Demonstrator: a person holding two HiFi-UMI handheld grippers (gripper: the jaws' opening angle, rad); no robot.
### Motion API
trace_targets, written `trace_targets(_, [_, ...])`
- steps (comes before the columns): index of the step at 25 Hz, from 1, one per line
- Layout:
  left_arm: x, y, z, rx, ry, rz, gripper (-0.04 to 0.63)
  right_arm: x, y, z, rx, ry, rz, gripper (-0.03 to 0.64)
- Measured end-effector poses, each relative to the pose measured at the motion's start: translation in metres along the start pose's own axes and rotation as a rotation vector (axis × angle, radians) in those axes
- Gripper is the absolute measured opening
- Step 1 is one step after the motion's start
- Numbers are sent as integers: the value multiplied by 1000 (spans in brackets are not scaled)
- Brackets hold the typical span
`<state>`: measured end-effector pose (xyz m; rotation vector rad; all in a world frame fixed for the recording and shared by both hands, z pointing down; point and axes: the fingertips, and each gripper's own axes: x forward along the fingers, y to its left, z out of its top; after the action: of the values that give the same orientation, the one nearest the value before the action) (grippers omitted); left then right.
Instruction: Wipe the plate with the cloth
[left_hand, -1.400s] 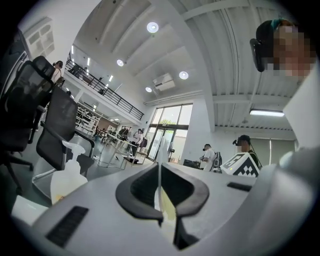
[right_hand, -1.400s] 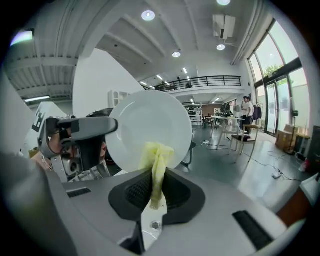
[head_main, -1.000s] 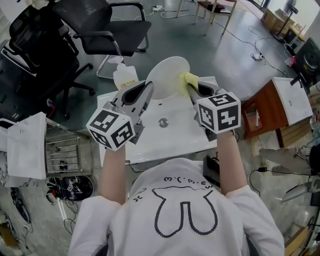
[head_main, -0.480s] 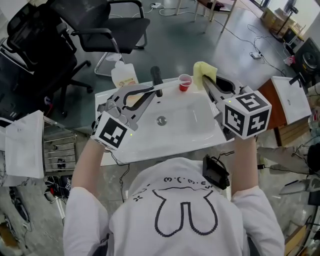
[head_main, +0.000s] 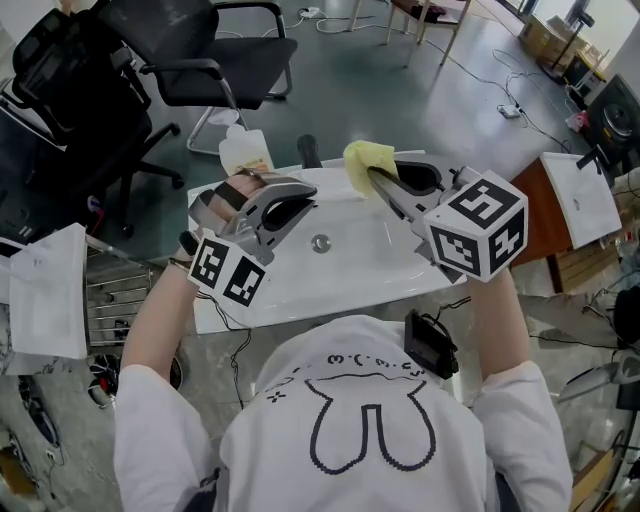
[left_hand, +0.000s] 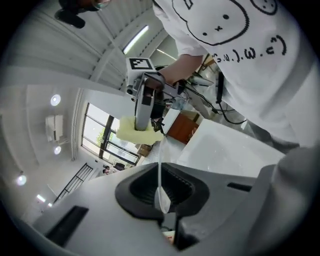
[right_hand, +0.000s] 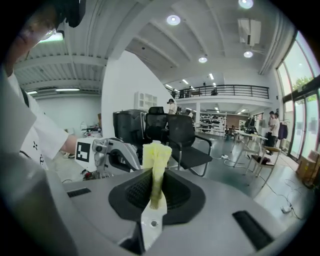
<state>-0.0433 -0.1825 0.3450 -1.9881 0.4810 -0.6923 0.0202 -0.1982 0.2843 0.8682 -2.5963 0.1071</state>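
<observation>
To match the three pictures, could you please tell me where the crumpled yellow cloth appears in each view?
Head view: crumpled yellow cloth at upper centre, at the tip of the right gripper.
Left gripper view: left of centre, below the right gripper.
Right gripper view: centre, pinched between the jaws.
Shared landmark: the right gripper holding it.

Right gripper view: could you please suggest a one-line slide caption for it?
The right gripper, jaws shut on the cloth, faces the left gripper and black chairs.
</observation>
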Motion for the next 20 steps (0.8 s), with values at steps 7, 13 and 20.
trace_targets(7, [11,1,12,205,40,21,18,26,36,-18,-141,109,83,51])
trace_targets(13, [9,-1,8,267,66,24,18,33,36,-27,-199,146,108,51])
trace_targets(20, [1,0,5,284,78,35,18,34,5,-55,-179,253,51,51])
